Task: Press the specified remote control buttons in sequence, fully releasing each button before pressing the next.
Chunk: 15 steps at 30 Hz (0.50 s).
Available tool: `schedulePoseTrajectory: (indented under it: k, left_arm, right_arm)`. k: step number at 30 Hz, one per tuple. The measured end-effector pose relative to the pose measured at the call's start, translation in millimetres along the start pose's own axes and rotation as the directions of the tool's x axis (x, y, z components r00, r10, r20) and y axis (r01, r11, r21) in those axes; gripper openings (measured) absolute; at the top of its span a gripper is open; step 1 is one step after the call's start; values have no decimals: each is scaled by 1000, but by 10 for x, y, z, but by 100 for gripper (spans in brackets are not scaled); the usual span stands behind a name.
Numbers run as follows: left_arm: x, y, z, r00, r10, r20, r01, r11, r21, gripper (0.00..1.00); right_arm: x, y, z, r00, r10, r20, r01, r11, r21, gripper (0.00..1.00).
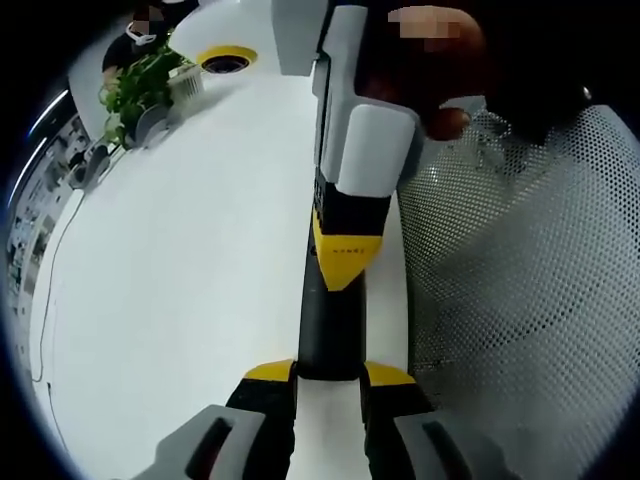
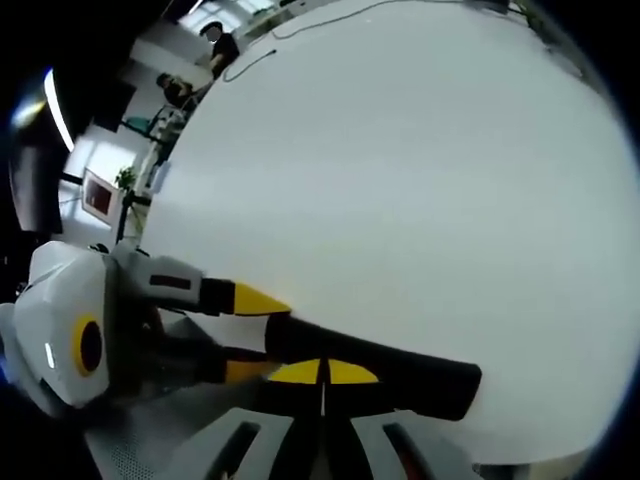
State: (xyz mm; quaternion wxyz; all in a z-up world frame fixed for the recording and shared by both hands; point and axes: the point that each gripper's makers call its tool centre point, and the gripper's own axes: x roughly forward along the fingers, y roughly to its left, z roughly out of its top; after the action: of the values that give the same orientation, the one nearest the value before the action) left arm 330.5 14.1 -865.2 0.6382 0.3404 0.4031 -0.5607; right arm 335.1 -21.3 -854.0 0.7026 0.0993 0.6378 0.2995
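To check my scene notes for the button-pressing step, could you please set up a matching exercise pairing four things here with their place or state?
Things:
1. remote control
2. right tool
3. potted plant
4. mesh chair back

Places or states:
A. near the white table far edge
B. clamped between the left tool jaws
C. beside the table, past its edge
D. shut, yellow tips over the remote

Pairs: 1-B; 2-D; 3-A; 4-C

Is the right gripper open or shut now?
Shut: in the right gripper view, the right gripper's yellow tips meet with no gap, pointed down on the black remote control.
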Motion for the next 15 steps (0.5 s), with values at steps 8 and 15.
schedulePoseTrajectory:
  k: [8, 15]
  left_arm:
    - [2, 1, 5, 1000, 0, -1, 0, 1000, -3, 24]
    - [7, 1, 11, 1000, -1, -5, 1, 1000, -19, 24]
  right_arm:
    - [3, -12, 14, 1000, -10, 9, 10, 1000, -9, 0]
    - [11, -20, 42, 999, -43, 30, 44, 999, -29, 0]
